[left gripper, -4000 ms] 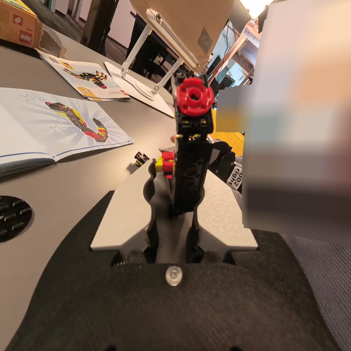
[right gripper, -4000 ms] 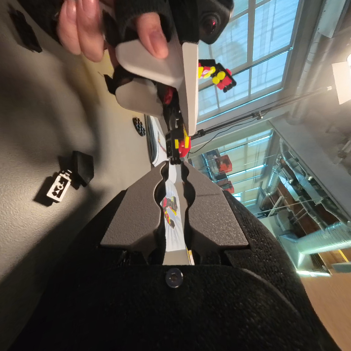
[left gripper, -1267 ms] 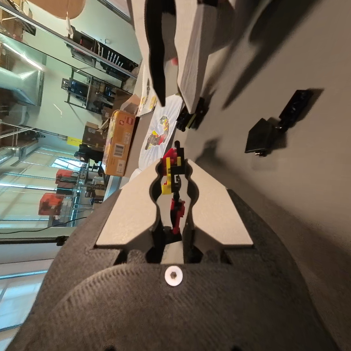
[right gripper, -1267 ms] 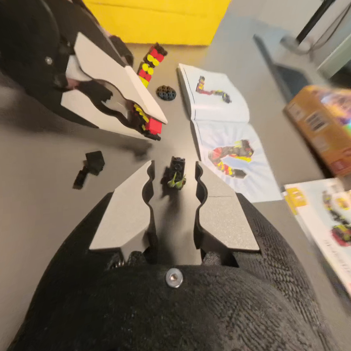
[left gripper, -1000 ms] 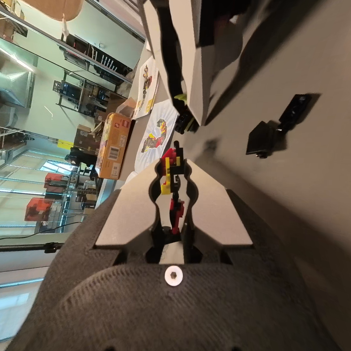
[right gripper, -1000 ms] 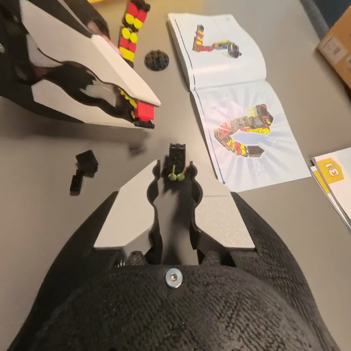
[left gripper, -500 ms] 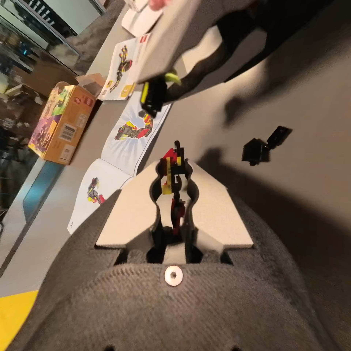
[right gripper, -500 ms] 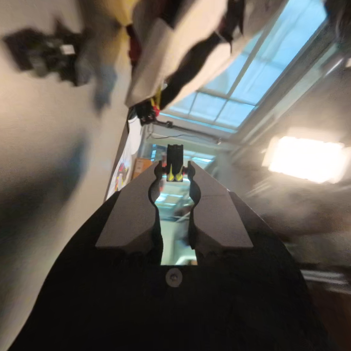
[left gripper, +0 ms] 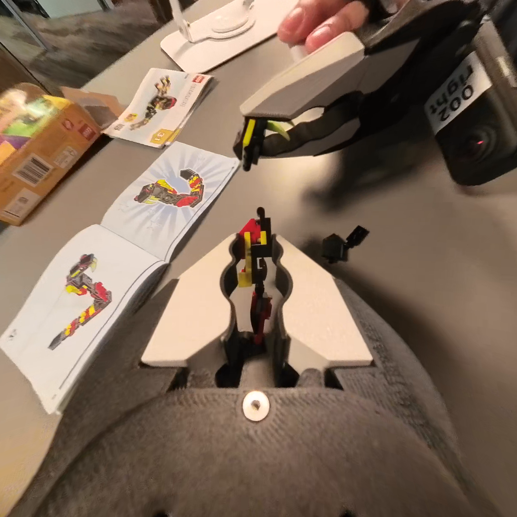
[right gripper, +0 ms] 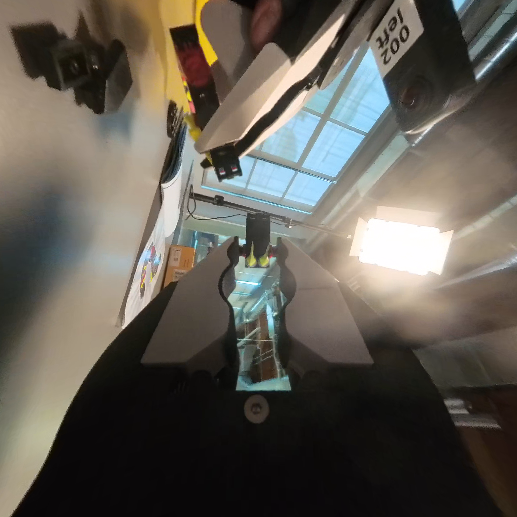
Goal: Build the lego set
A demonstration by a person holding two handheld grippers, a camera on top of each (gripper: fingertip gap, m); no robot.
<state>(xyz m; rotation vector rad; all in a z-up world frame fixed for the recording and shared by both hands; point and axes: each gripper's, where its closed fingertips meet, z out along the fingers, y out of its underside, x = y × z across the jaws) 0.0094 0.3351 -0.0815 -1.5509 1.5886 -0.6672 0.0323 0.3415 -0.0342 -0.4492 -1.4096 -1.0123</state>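
Between the left tongs [left gripper: 256, 240], clenched on the snake body [left gripper: 256, 263], the right tongs [left gripper: 249, 140] have lifted the fanged head [left gripper: 250, 140] off the counter [left gripper: 391, 279]; right view: right tongs [right gripper: 257, 246] grip that head [right gripper: 257, 240], now aloft, ready for joining.

The left gripper [left gripper: 256, 240] fills the lower centre of its own view, its grey fingers [left gripper: 201, 293] closed tight on a small assembly. The right gripper [left gripper: 249, 140] reaches in from the upper right of that frame, jaws pinched on a small piece, with a bare hand [left gripper: 316, 25] gripping it at the top edge.
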